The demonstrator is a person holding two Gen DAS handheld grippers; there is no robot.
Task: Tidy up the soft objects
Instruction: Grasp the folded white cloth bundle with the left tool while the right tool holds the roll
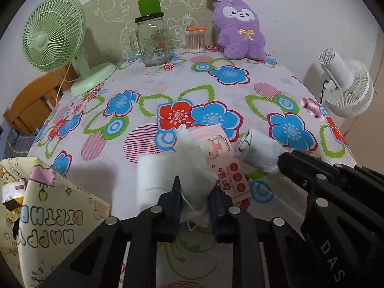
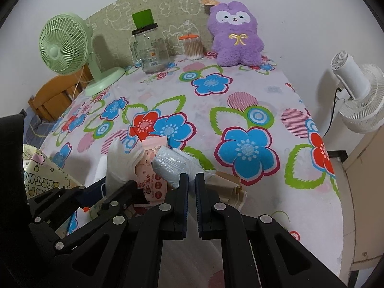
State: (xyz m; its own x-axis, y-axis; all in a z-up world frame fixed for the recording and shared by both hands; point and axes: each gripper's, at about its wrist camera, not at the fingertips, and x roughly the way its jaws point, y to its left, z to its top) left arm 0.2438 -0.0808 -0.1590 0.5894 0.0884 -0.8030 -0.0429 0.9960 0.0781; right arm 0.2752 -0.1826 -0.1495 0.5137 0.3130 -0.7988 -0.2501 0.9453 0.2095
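Note:
My left gripper [image 1: 195, 187] is shut on a white face mask [image 1: 192, 160], held up over the floral tablecloth [image 1: 168, 91]; it also shows in the right wrist view [image 2: 120, 165]. My right gripper [image 2: 192, 180] is shut on a clear plastic pack of white pads [image 2: 171, 165], seen in the left wrist view [image 1: 260, 152]. Between them lies a pink wet-wipes packet [image 1: 225, 160], [image 2: 150, 175]. A white roll [image 1: 150, 177] lies left of the mask. A purple plush toy [image 1: 240, 27], [image 2: 236, 36] stands at the back.
A "Happy Birthday" paper gift bag [image 1: 55, 216] stands open at the front left. A green fan [image 1: 55, 36], a glass jar [image 1: 153, 40] and a cotton-swab box [image 1: 195, 39] stand along the back. A white fan [image 2: 357, 96] is off the right edge. Beige folded cloth [image 2: 228, 184] lies beside my right gripper.

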